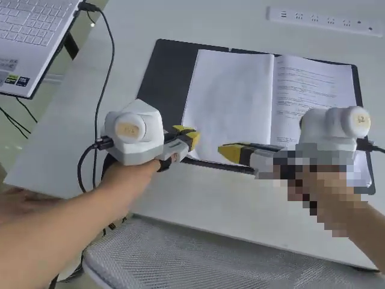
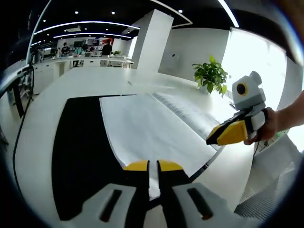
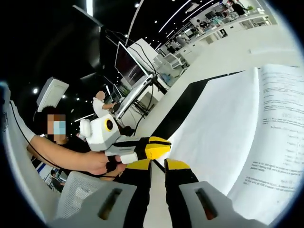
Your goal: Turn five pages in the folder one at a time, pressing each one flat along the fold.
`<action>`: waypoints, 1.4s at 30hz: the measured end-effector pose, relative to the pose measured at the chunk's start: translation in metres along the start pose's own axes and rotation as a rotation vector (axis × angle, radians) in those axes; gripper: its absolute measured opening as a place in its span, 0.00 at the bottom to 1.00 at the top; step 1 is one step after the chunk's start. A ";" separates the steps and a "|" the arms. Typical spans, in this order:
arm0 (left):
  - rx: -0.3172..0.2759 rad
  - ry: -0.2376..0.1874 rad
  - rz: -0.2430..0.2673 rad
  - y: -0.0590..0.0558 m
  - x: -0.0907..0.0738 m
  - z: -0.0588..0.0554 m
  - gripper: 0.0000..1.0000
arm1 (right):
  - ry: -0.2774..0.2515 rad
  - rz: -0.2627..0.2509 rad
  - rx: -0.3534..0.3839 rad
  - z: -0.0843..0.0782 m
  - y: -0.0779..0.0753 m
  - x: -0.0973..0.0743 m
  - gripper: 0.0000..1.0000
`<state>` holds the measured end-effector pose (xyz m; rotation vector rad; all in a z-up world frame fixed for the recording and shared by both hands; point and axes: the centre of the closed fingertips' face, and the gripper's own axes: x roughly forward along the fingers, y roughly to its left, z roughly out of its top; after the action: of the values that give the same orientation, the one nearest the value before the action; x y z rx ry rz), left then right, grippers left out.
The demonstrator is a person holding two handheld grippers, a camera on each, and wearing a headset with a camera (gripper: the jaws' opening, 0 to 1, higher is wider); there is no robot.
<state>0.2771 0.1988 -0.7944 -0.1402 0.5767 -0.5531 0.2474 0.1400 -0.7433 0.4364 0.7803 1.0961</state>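
Left gripper (image 1: 187, 137): jaws drawn nearly together, a thin slit between the yellow tips, nothing held.
Right gripper (image 1: 231, 152): the same, narrow and holding nothing; its tips point at the left gripper's, near but apart.
Folder (image 1: 162, 72): lies open on the bench just beyond both sets of tips, its near edge running under them.
Blank page (image 1: 231, 96): ahead of the left gripper, its near corner just beside those tips.
Printed page (image 1: 310, 84): beyond the right gripper's body, on the far side of the fold (image 1: 274, 96) from the left gripper.
Step, as I judge it: between turns, with neither page gripped.
Risk, double pick: jaws closing deep over the printed edge could take two sheets at once.
Risk, tear or crease: pulling a sheet across quickly could strain it at the fold.
Risk, spring-back: the blank page may lift again if the press misses the fold.
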 end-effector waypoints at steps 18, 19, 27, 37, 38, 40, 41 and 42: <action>0.048 0.038 0.021 0.013 0.001 -0.019 0.00 | -0.142 -0.152 -0.088 0.092 -0.108 -0.016 0.08; 0.063 0.033 0.020 0.012 0.001 -0.019 0.00 | -0.151 -0.156 -0.103 0.094 -0.112 -0.014 0.05; 0.068 0.022 0.026 0.009 -0.001 -0.018 0.00 | -0.139 -0.189 -0.118 0.105 -0.139 -0.003 0.00; 0.077 0.018 0.028 0.007 -0.001 -0.016 0.00 | -0.072 -0.190 -0.138 0.109 -0.161 0.017 0.00; 0.078 0.018 0.028 0.007 -0.001 -0.016 0.00 | -0.065 -0.191 -0.135 0.108 -0.163 0.019 0.00; 0.078 0.018 0.029 0.006 -0.001 -0.016 0.00 | -0.058 -0.194 -0.128 0.106 -0.171 0.022 0.00; 0.079 0.017 0.030 0.006 -0.001 -0.016 0.00 | -0.046 -0.199 -0.122 0.104 -0.178 0.024 0.00; 0.079 0.018 0.030 0.006 -0.001 -0.016 0.00 | -0.046 -0.200 -0.120 0.104 -0.180 0.024 0.00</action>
<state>0.2706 0.2049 -0.8091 -0.0517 0.5723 -0.5478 0.4423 0.0933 -0.8028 0.2745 0.6981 0.9374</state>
